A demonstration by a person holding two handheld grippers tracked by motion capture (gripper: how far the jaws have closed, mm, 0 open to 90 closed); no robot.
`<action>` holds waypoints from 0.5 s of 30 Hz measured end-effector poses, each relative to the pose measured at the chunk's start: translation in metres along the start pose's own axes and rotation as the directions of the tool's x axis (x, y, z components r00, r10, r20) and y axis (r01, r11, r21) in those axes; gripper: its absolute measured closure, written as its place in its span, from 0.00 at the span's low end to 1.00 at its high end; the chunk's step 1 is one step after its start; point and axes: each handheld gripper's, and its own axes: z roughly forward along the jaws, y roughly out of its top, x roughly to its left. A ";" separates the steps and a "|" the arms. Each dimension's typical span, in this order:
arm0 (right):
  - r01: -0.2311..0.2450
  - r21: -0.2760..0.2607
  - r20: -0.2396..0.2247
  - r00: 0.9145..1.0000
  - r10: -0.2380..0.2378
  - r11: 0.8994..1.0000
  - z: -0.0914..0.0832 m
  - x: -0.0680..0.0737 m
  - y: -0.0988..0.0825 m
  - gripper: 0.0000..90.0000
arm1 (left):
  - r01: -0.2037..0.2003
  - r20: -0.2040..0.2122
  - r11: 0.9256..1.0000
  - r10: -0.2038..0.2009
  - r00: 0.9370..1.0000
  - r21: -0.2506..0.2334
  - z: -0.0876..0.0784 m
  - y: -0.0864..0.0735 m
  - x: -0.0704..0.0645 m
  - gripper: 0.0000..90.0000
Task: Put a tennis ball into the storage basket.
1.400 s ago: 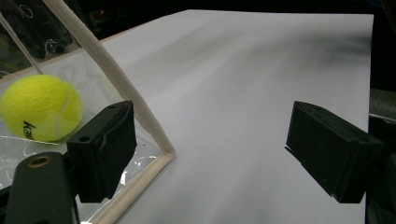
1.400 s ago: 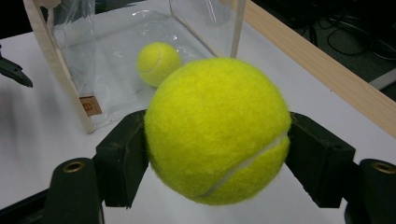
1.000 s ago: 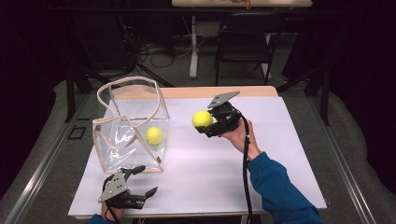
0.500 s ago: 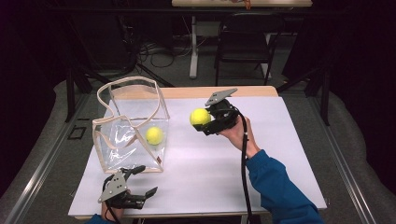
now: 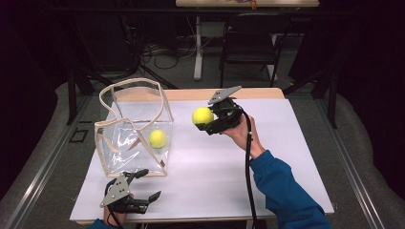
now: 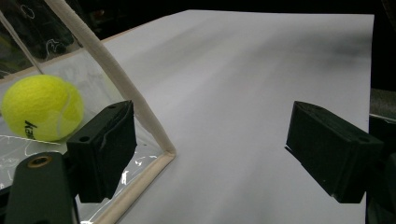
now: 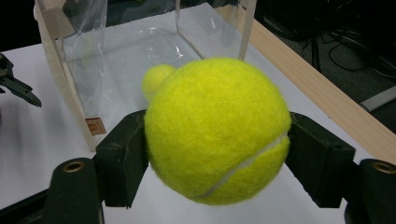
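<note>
1. Ball (image 5: 202, 115) sits clamped between the jaws of the right gripper (image 5: 206, 119), held up in the air above the white table (image 5: 286, 143), to the right of the clear bag (image 5: 133, 129) and apart from it.
2. In the right gripper view the ball (image 7: 217, 130) bulges out past both pads, its white seam curving low across the right side; a round thing, it has no long axis to speak of.
3. Between the held ball and the bag's rim lies a stretch of bare table; the bag's mouth stands open upward, its beige trim sagging unevenly.
4. A second ball (image 5: 158, 138) rests inside the bag, on its floor toward the right wall.
5. Left gripper (image 5: 138, 188) lies low at the table's near edge, just in front of the bag's near right corner, jaws well apart with nothing between them.
6. In the left gripper view the bag's corner trim (image 6: 140, 121) runs down just beside the left pad, and the second ball (image 6: 42, 108) shows through the clear wall.
7. To the right of the right gripper the table is open as far as its right edge; the wooden far edge (image 5: 191, 94) runs behind the bag and the gripper.
</note>
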 end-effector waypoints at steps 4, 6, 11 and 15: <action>0.001 -0.005 0.002 1.000 -0.001 1.000 0.001 -0.001 0.002 0.29 | 0.000 0.002 1.000 0.000 1.000 0.002 0.000 0.000 0.000 0.18; 0.006 -0.004 0.001 1.000 -0.006 1.000 0.001 -0.001 0.003 0.29 | 0.001 0.001 1.000 -0.001 1.000 0.001 0.000 0.000 0.000 0.18; 0.009 -0.010 0.002 1.000 -0.009 1.000 0.001 -0.002 0.006 0.29 | 0.000 0.001 1.000 0.000 1.000 0.001 0.000 0.000 0.000 0.18; 0.011 -0.016 0.000 1.000 -0.011 1.000 0.001 -0.001 0.009 0.29 | 0.000 0.003 1.000 0.000 1.000 0.001 0.000 0.000 0.000 0.18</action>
